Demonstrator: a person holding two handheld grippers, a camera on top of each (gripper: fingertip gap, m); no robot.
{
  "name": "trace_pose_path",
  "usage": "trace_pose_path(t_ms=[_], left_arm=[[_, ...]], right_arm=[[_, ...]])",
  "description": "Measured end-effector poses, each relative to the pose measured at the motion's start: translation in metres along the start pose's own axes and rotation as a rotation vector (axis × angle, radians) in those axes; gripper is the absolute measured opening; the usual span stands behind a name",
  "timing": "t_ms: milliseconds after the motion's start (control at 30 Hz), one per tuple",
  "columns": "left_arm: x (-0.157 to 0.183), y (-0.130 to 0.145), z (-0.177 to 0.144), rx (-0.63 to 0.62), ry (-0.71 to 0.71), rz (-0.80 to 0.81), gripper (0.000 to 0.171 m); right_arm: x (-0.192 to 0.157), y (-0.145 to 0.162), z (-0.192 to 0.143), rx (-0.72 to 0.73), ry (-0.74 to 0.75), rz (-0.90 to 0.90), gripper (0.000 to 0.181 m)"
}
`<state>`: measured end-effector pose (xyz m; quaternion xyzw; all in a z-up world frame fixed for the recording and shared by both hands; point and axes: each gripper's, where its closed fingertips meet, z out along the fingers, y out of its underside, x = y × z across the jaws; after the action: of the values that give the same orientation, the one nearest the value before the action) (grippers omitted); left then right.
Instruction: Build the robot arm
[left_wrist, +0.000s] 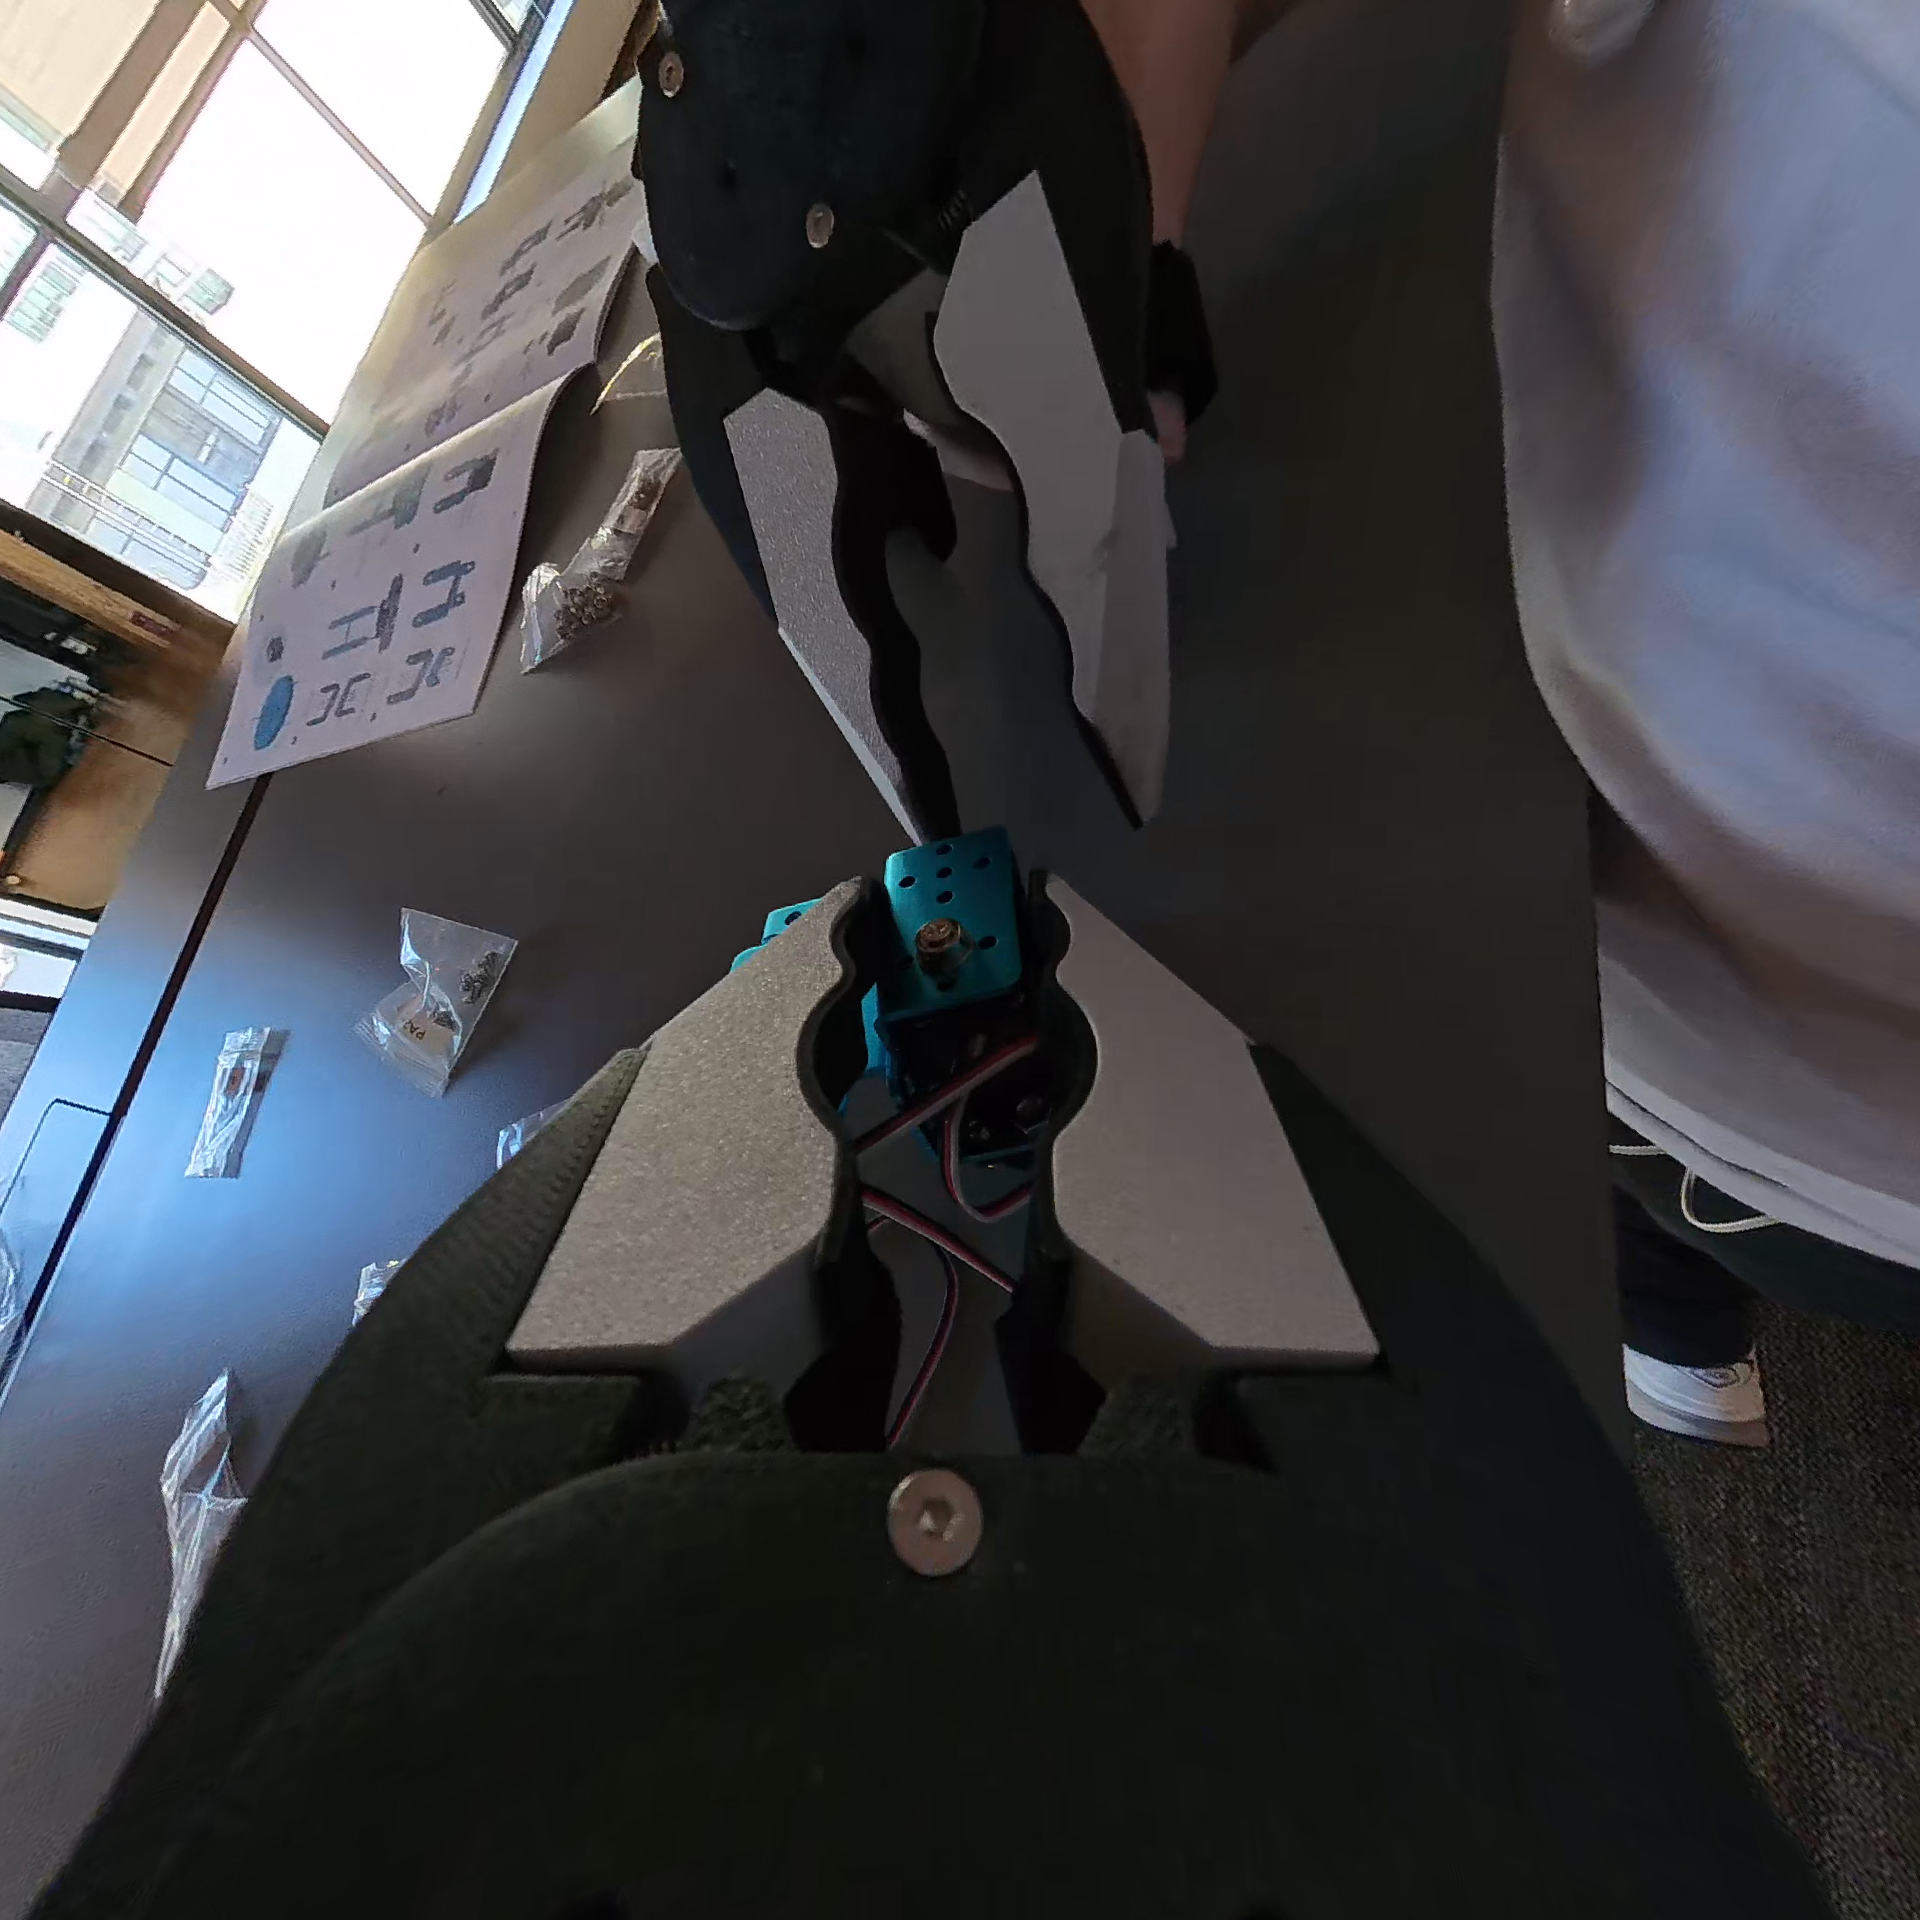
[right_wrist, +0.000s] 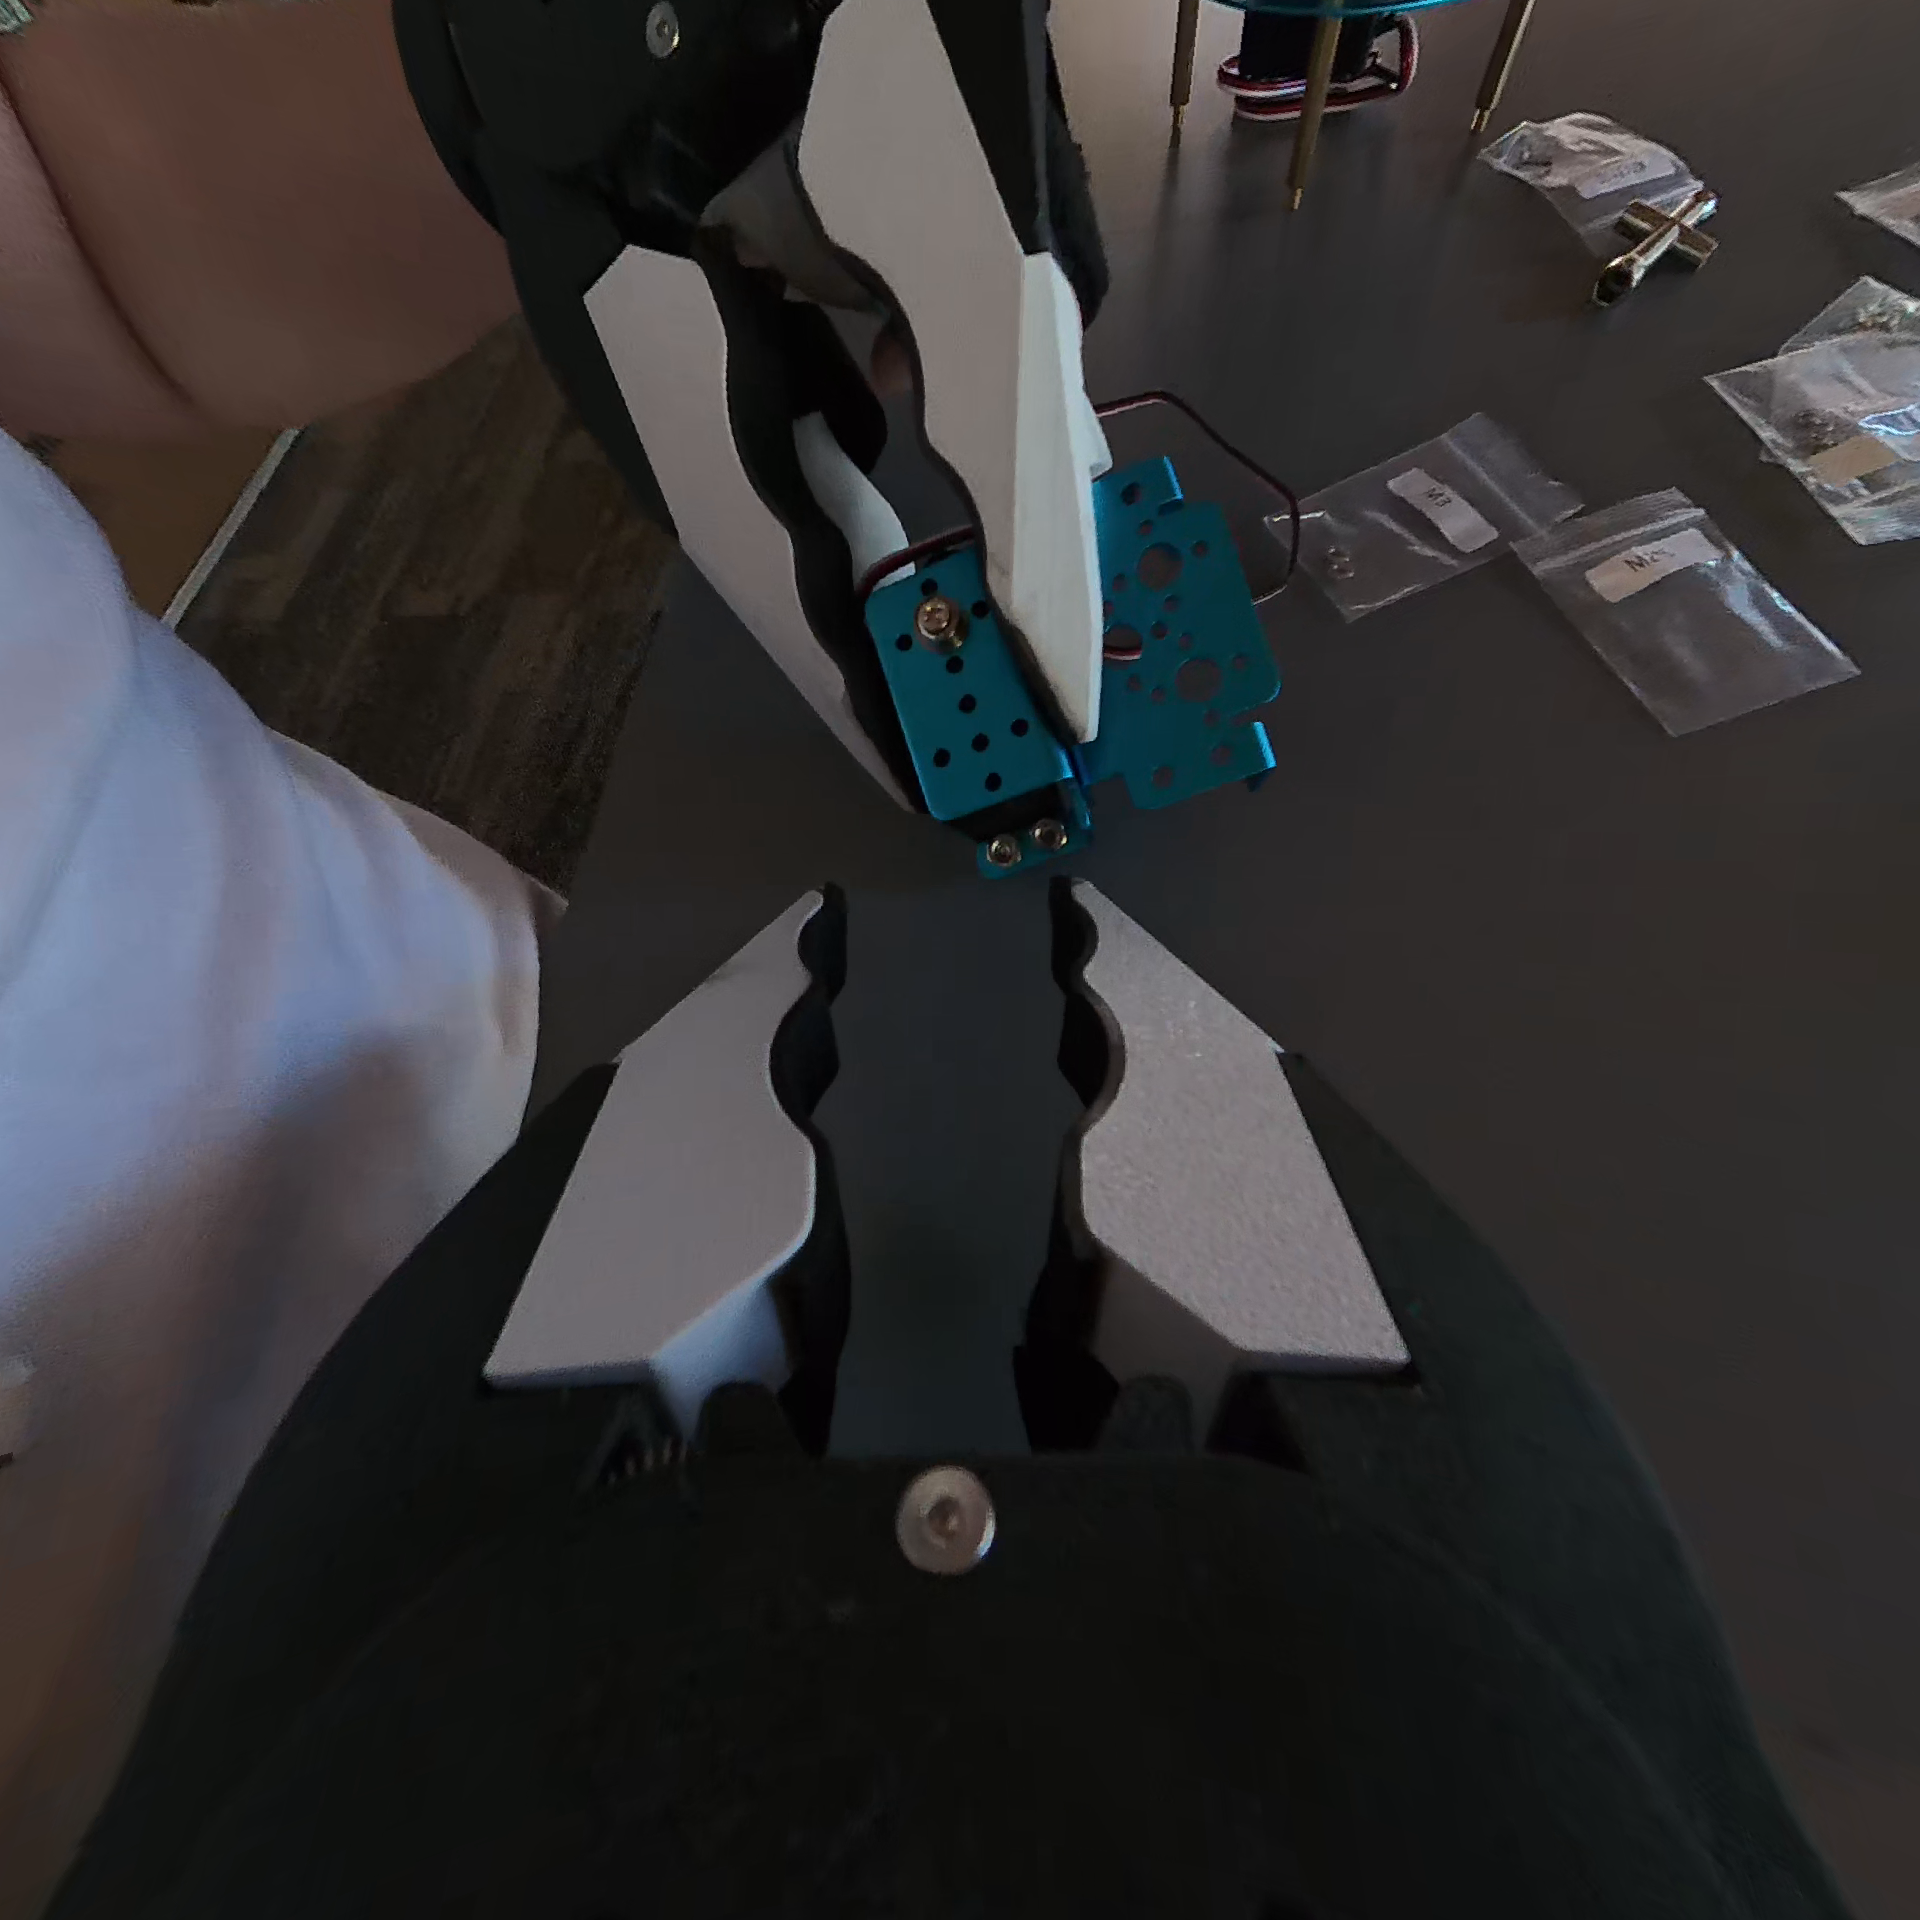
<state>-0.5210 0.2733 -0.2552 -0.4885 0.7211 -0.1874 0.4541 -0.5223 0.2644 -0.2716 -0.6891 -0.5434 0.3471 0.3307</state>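
My left gripper (left_wrist: 951, 904) is shut on a blue perforated metal bracket (left_wrist: 935, 873) that carries a black servo with red, white and black wires. In the right wrist view the same bracket (right_wrist: 956, 707) hangs in the left gripper (right_wrist: 987, 764) just above the dark table (right_wrist: 1455, 1039), with a flat blue plate (right_wrist: 1184, 675) joined to it. My right gripper (right_wrist: 945, 894) is open and empty, its tips just short of the bracket's screwed end. In the left wrist view the right gripper (left_wrist: 1029, 816) comes down from above, tips almost at the bracket.
An open instruction booklet (left_wrist: 416, 520) and several small bags of hardware (left_wrist: 447, 987) lie on the table. More bags (right_wrist: 1683, 613), a cross-shaped wrench (right_wrist: 1652, 234) and a blue part on brass standoffs (right_wrist: 1309, 94) lie beyond. A person in a white shirt (left_wrist: 1714, 520) stands at the table's edge. The tips of both grippers are at nearly the same place.
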Motion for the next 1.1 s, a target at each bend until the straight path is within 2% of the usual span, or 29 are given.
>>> trace_pose_path(t_ms=[700, 1100], left_arm=[[0.0015, -0.0001, 0.0039, -0.081, 0.004, 0.039, 0.028], [0.0025, -0.0008, 0.0033, -0.087, -0.005, 0.037, 0.028]], right_arm=[[0.0009, 0.0061, -0.0057, -0.014, 0.0, -0.014, 0.04], [0.0007, 0.0072, -0.005, -0.022, 0.001, -0.016, 0.039]])
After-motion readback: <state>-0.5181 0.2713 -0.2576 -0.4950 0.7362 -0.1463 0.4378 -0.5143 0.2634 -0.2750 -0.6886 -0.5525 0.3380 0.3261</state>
